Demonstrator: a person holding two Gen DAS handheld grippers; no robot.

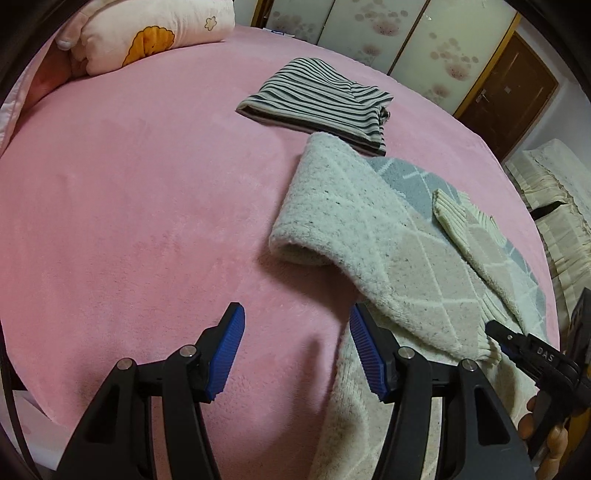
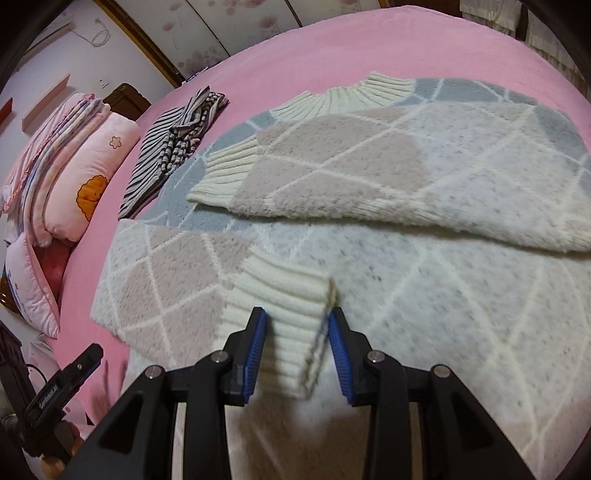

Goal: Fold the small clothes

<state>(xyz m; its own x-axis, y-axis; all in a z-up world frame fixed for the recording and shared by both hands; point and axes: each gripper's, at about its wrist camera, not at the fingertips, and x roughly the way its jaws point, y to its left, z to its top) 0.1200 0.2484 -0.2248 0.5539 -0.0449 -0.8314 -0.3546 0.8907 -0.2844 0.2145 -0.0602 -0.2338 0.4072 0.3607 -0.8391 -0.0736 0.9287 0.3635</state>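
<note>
A fuzzy cream, beige and grey diamond-pattern sweater (image 2: 424, 206) lies on the pink bed (image 2: 332, 48), both sleeves folded across its body. My right gripper (image 2: 297, 332) is open, its blue pads on either side of the ribbed cuff (image 2: 280, 306) of the near sleeve; the cuff looks blurred. My left gripper (image 1: 297, 336) is open and empty over the pink sheet, its right finger at the sweater's (image 1: 369, 229) left edge. The right gripper (image 1: 532, 350) shows at that view's right edge at the cuff (image 1: 487, 350).
A folded black-and-white striped garment (image 1: 317, 98) lies beyond the sweater; it also shows in the right wrist view (image 2: 173, 144). Pink pillows (image 1: 155, 33) and folded bedding (image 2: 55, 155) lie at the head of the bed. Wardrobe doors (image 1: 406, 33) and a draped sofa (image 1: 554, 206) stand behind.
</note>
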